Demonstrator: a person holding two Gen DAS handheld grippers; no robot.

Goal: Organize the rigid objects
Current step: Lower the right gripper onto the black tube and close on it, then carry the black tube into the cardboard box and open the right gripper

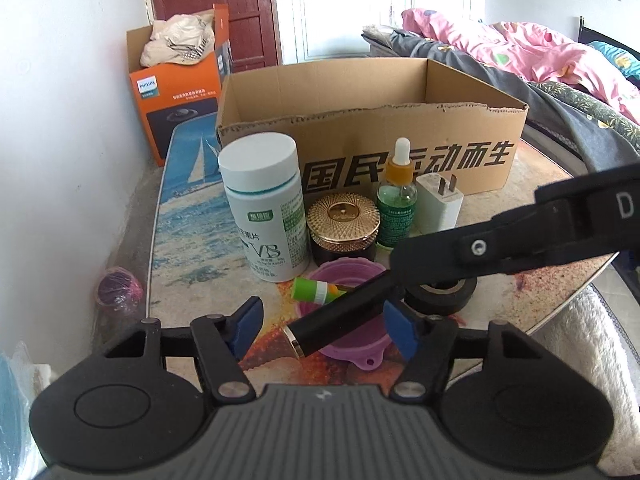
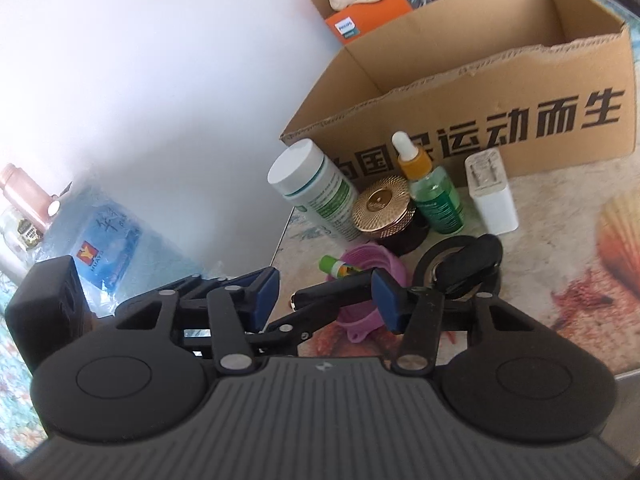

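Nothing has gone into the cardboard box (image 1: 400, 132) yet, as far as its interior shows: the walls and the visible part of the inside are bare, though the floor behind the front wall is hidden. All the things to sort stand or lie on the counter (image 1: 188, 216) in front of the box. The white pill bottle (image 1: 264, 208), gold-lidded jar (image 1: 343, 220), green dropper bottle (image 1: 397, 200) and white charger plug (image 1: 438, 204) stand in a row just before the box's front wall. Further out from the box lie the purple funnel (image 1: 348, 276), a small green-and-orange stick (image 1: 314, 290), the black tape roll (image 1: 444, 296) and the black tube with a gold ring (image 1: 340, 320).

The left gripper (image 1: 324, 330) has its jaws partly spread around the tube, with a gap on one side, so it is not clenched. The right gripper (image 2: 326, 296) reaches in at the same tube, jaws likewise released. The task looks to be at its start, with the first pickup in hand and every item left.
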